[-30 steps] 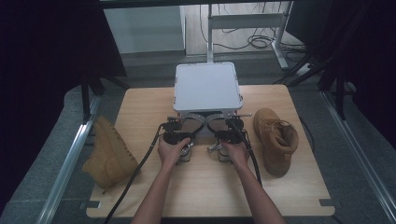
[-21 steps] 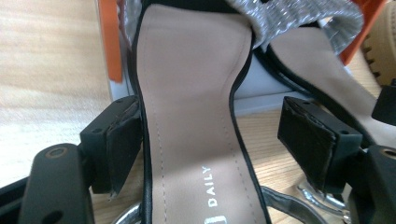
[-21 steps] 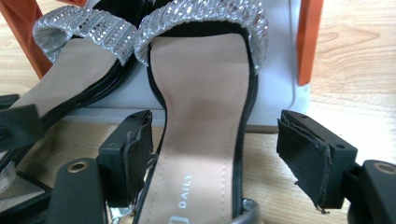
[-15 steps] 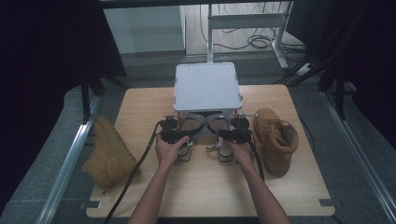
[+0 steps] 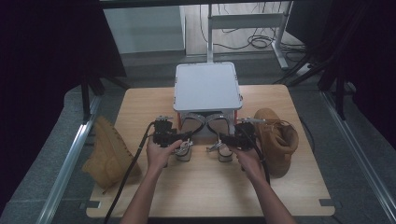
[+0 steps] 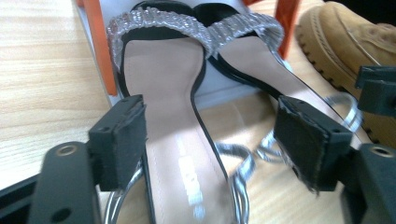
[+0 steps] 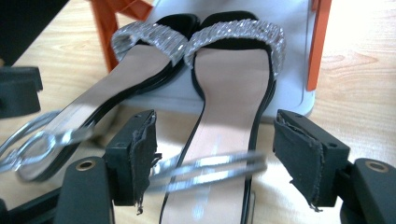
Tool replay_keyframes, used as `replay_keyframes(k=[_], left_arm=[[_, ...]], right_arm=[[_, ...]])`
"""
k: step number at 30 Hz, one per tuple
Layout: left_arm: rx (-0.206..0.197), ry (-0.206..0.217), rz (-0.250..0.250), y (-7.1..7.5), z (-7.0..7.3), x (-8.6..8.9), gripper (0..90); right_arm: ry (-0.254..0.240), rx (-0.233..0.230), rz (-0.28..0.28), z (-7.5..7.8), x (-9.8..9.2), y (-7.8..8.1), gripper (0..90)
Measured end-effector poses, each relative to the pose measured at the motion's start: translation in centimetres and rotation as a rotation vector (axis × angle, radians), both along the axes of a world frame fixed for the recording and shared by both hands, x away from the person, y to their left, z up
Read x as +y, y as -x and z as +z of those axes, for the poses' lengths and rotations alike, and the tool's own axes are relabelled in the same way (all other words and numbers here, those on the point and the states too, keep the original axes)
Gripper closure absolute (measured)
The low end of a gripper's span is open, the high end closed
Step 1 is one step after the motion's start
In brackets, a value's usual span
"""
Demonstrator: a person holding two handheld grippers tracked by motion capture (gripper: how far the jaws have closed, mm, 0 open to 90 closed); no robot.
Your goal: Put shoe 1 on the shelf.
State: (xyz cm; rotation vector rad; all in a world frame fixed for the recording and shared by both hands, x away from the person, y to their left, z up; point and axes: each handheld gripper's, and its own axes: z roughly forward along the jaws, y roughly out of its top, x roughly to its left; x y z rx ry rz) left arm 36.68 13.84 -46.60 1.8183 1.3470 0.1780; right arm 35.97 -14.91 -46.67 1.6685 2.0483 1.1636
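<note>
Sandals (image 5: pixel 205 133) at frame centre, toes to grey box (image 5: pixel 207 86) | left tool (image 5: pixel 180 138), right tool (image 5: pixel 224 140) released, astride heels

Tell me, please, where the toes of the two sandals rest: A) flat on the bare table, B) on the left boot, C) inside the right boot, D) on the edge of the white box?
D: both gripper views show the sandals' glittery toe straps propped on the white box's front edge, heels down toward the table, with the boots off to the sides.
</note>
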Motion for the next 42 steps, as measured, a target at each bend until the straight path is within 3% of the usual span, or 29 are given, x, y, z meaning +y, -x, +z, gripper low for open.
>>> replay_keyframes(k=[7,11,21,25,27,35,42], left_arm=[[-0.043,0.025,-0.043,3.0,-0.1,1.9,26.5],[-0.068,-0.007,-0.054,4.3,-0.3,2.3,28.3],[-0.064,-0.026,-0.066,6.9,-1.5,2.8,28.2],[-0.075,-0.061,-0.067,7.9,-2.3,2.4,28.2],[-0.080,-0.088,-0.072,8.2,-2.7,2.3,28.4],[-0.048,-0.126,-0.087,9.0,-4.4,1.9,27.5],[-0.053,-0.159,-0.082,9.0,-5.4,1.1,27.5]], right_arm=[[-0.023,-0.036,0.063,-1.0,-1.0,2.7,29.2],[-0.007,-0.040,0.081,-1.7,-1.1,3.6,29.1],[0.014,-0.081,0.135,-3.1,-0.8,5.0,28.9],[0.015,-0.082,0.141,-3.5,-0.9,5.2,29.0],[0.012,-0.078,0.142,-3.6,-1.0,5.4,29.2],[0.014,-0.066,0.151,-4.2,-1.4,5.8,29.9],[0.024,-0.053,0.151,-4.8,-1.4,5.8,30.2]])
